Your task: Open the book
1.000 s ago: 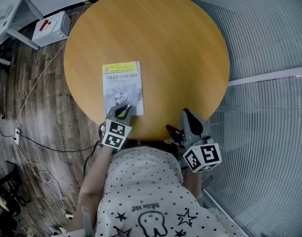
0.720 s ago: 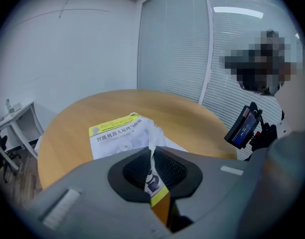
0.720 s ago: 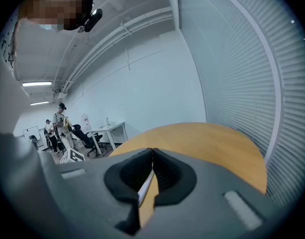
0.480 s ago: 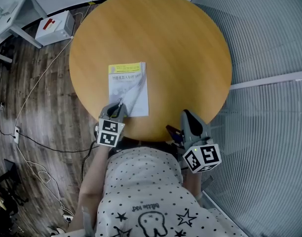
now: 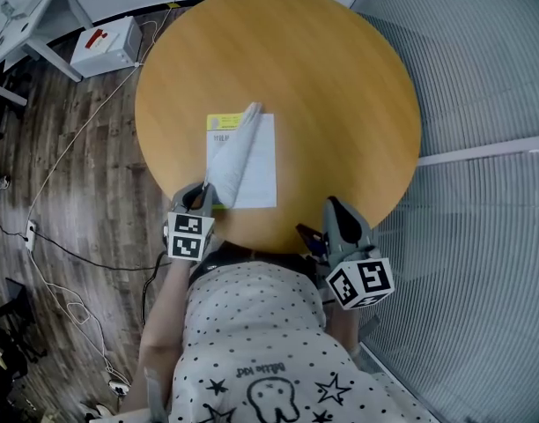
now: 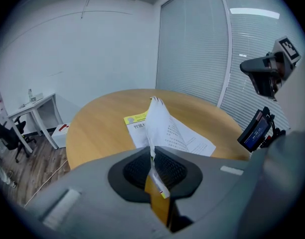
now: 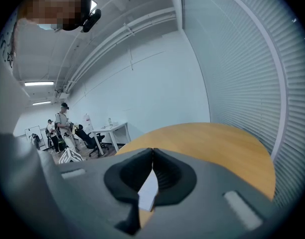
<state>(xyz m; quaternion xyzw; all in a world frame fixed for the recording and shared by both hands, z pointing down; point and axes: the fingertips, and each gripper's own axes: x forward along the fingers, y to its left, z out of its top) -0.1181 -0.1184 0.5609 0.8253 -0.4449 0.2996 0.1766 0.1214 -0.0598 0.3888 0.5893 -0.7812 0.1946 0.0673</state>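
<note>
Now book cover (image 5: 235, 153) clamped in left gripper (image 5: 201, 203).

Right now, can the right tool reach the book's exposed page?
Probably yes. The right tool sits shut at the near edge of the table, with only bare tabletop between it and the page. The left tool holds the cover lifted, clear of that side.

Round wooden bench (image 5: 340, 86), book (image 5: 256, 170) lying on it, its cover (image 5: 234, 152) lifted by left tongs (image 5: 202, 203), right tongs (image 5: 335, 214) near bench edge
</note>
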